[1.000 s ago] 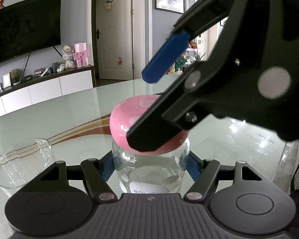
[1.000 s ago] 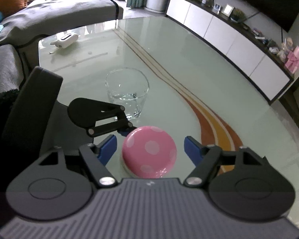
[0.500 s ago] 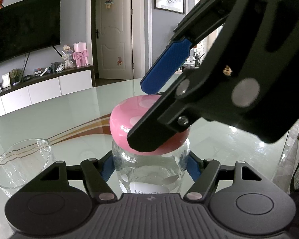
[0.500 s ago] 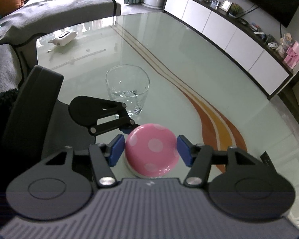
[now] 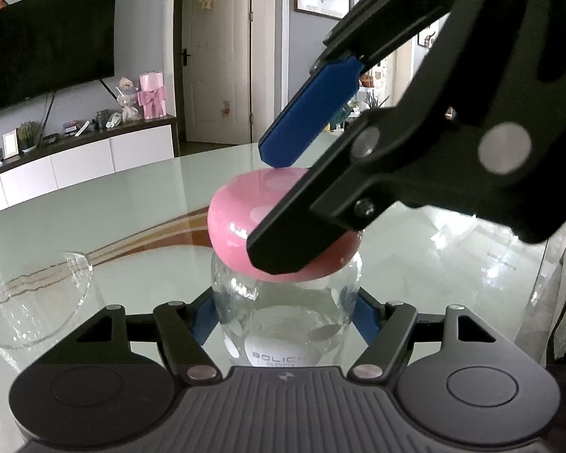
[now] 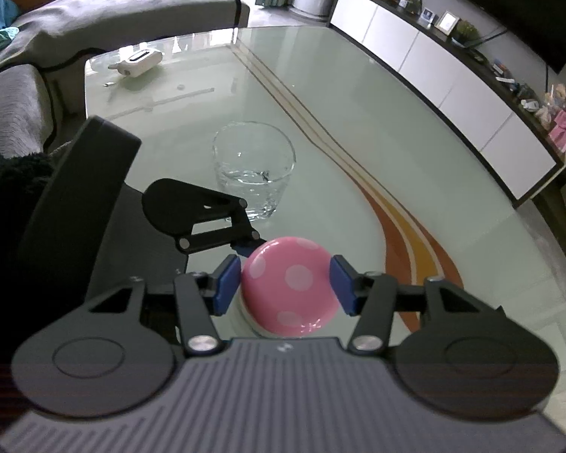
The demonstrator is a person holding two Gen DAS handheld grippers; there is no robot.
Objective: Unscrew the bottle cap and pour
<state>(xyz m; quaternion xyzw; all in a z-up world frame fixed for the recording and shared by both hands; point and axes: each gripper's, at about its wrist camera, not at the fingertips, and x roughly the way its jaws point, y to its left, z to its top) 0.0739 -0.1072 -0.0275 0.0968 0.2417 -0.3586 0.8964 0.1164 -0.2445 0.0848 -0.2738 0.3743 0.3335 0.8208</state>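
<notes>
A clear bottle [image 5: 283, 324] with a pink, white-dotted cap [image 5: 237, 219] stands on the glass table. My left gripper [image 5: 285, 319] is shut on the bottle's body. My right gripper [image 6: 286, 290] comes from above and is shut on the pink cap [image 6: 288, 283], its blue pads [image 6: 226, 283] touching both sides. In the left wrist view the right gripper [image 5: 294, 204] covers much of the cap. A clear drinking glass [image 6: 253, 173] stands beyond the bottle; it also shows at the lower left of the left wrist view [image 5: 37, 302].
The glass table [image 6: 358, 113] has an orange curved stripe. A white device [image 6: 137, 61] lies at its far corner. A grey sofa [image 6: 94, 11] lies beyond the table. A white cabinet [image 6: 452, 75] runs along the wall.
The right gripper's pads closed from wide apart onto the sides of the pink cap. The left gripper kept its hold on the bottle.
</notes>
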